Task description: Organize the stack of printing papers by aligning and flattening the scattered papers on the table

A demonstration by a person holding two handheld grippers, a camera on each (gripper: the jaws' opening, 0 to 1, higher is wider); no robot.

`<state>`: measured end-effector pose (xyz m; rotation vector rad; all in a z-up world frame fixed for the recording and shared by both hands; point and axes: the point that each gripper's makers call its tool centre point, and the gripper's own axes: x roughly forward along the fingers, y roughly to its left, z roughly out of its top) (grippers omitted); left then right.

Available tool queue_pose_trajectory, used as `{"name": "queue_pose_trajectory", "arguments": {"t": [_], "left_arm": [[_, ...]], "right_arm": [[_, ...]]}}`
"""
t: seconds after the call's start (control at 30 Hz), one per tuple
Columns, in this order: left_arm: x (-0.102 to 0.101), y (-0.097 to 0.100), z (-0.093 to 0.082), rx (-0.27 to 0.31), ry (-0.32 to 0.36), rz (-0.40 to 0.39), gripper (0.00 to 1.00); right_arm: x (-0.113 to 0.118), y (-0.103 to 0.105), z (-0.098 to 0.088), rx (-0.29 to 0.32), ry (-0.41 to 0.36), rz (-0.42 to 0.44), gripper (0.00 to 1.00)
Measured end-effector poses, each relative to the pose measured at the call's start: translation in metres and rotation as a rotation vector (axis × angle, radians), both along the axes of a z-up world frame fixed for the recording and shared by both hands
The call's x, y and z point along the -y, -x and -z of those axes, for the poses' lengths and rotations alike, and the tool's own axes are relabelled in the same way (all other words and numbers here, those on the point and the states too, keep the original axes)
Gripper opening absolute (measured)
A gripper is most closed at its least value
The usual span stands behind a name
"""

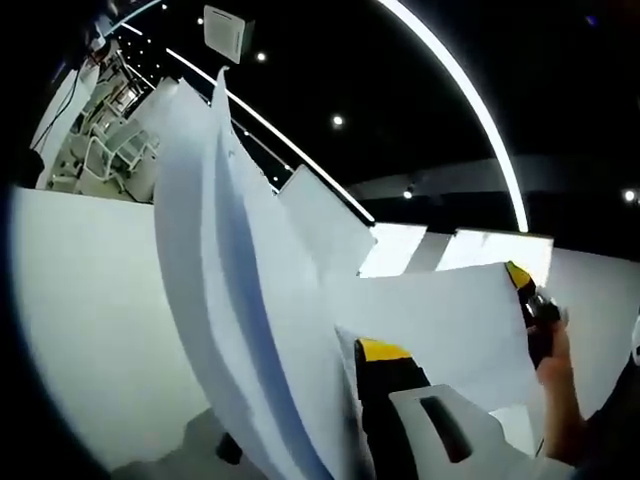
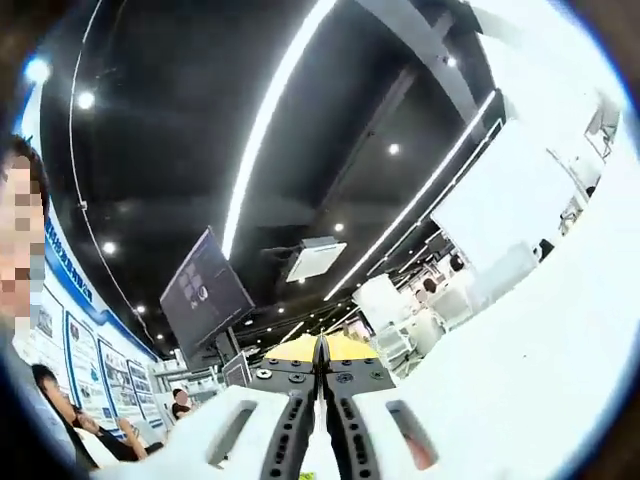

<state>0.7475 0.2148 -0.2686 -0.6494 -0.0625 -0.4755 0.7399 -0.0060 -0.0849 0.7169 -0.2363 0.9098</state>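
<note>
Up in the left gripper view, we see the stack of papers (image 1: 250, 300) standing on edge, fanned, with our left gripper (image 1: 345, 370) clamped on its lower edge; the right gripper (image 1: 530, 300) grips the far corner. Over in the right gripper view, its jaws pinch the paper edge, tips together.

Black ceiling (image 2: 200, 150), long light strips (image 1: 470, 100) (curved), hanging dark screen (image 2: 205, 290), wall posters (image 2: 80, 365)
</note>
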Motion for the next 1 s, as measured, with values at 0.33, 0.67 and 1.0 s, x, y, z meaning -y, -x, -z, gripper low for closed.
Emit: {"name": "queue_pose_trajectory", "arguments": {"t": [0.33,0.67,1.0], "left_arm": [[0.003,0.0,-0.001,0.006,-0.011,0.01,0.19],[0.002,0.0,-0.001,0.008,-0.007,0.014,0.2],[0.002,-0.001,-0.002,0.01,-0.008,0.016,0.21]], "right_arm": [[-0.032,0.009,-0.033,0.077,-0.02,-0.071,0.0],[-0.057,0.017,-0.053,0.11,-0.07,-0.134,0.0],[-0.056,0.008,-0.065,0.037,-0.252,-0.206,0.0]]}}
